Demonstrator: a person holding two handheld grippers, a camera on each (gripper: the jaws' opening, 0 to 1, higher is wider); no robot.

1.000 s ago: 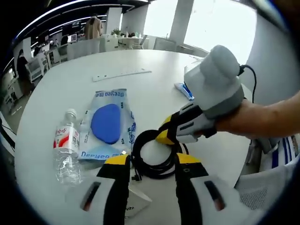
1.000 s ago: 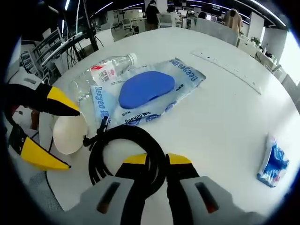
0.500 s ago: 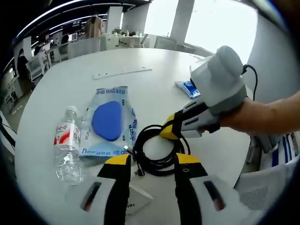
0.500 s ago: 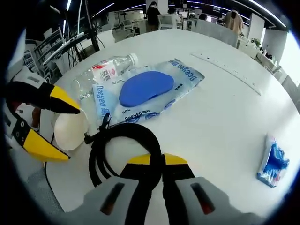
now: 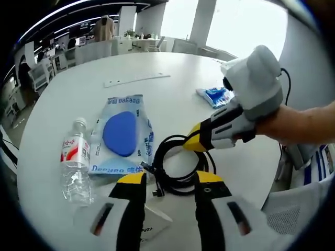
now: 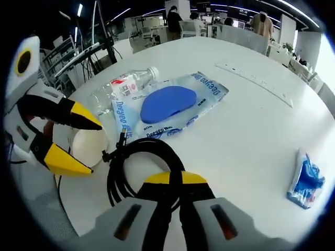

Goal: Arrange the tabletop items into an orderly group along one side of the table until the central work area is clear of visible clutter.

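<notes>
Coiled black cable (image 6: pixel 140 166) lies nearest, pinched between the closed jaws of the right gripper (image 6: pixel 174 178); left gripper (image 5: pixel 167 180) waits agape, empty. Beyond the cable: blue-printed plastic pouch (image 6: pixel 168 108), clear water bottle (image 6: pixel 119 87). Lifting the whole coil clear should avoid dragging either.

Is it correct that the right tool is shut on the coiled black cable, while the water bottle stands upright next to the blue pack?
One detail is wrong. The right tool is indeed shut on the coiled black cable, but the water bottle lies on its side next to the blue pack, not upright. The left gripper view shows this.
</notes>
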